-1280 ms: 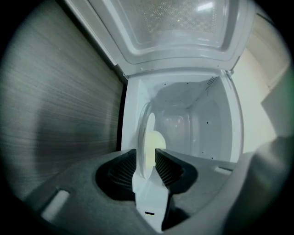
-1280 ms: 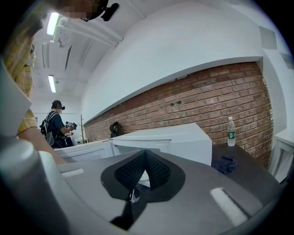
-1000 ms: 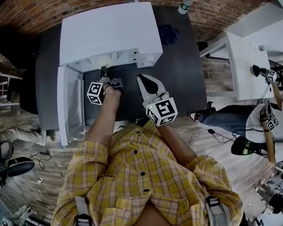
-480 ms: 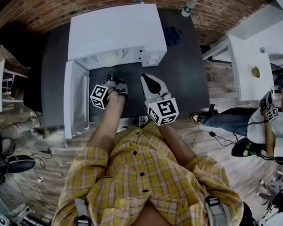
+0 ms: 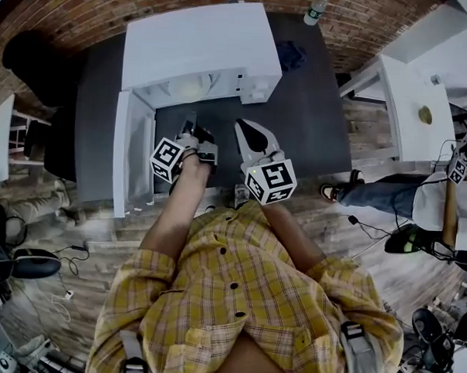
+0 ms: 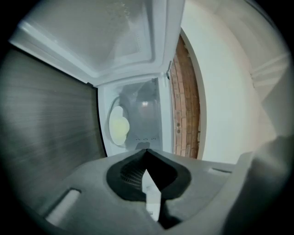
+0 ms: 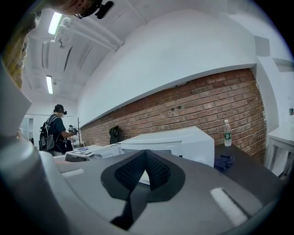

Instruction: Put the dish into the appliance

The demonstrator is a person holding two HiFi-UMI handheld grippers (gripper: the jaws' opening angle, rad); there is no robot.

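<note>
Left gripper, jaws pressed together on nothing, points into the open appliance. Its own view alone shows the pale yellow dish inside the appliance. Right gripper, likewise closed and empty, hovers before the appliance with the forearm stretched forward, and its view shows the appliance's outside and a water bottle beyond it.

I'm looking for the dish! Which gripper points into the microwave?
The left gripper, facing the dish inside; the right gripper sees the microwave from outside.
</note>
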